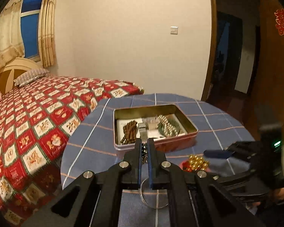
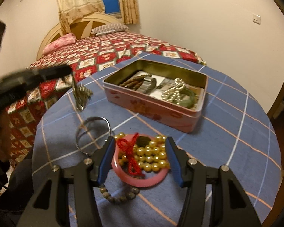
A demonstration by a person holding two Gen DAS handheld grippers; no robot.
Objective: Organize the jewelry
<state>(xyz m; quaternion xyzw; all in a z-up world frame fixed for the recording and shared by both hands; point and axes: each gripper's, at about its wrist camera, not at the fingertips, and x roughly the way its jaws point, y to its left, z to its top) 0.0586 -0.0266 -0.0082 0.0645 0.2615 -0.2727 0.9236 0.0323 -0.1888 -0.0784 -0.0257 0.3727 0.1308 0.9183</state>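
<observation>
- Nearest the lens in the right wrist view, our right tool (image 2: 140, 155) stands with jaws apart, straddling a pink bangle (image 2: 140, 179) heaped with gold beads (image 2: 151, 158) and a red cord (image 2: 131, 154) — nothing gripped yet.
- Below it lies a grey bead bracelet (image 2: 119, 195); to the left, a silver bangle (image 2: 93, 134) rests on the checked surface (image 2: 227, 124).
- Our left tool (image 1: 144, 147) is clenched on a dark beaded chain (image 1: 143, 151), which dangles at the left of the right wrist view, clear of the surface.
- The open tin (image 2: 155, 102), upper centre, already holds several pieces.
- We judge the chain light and limp, likely to swing, while the bangle is stiff and slick — better taken across its rim, the loose beads apt to spill.
</observation>
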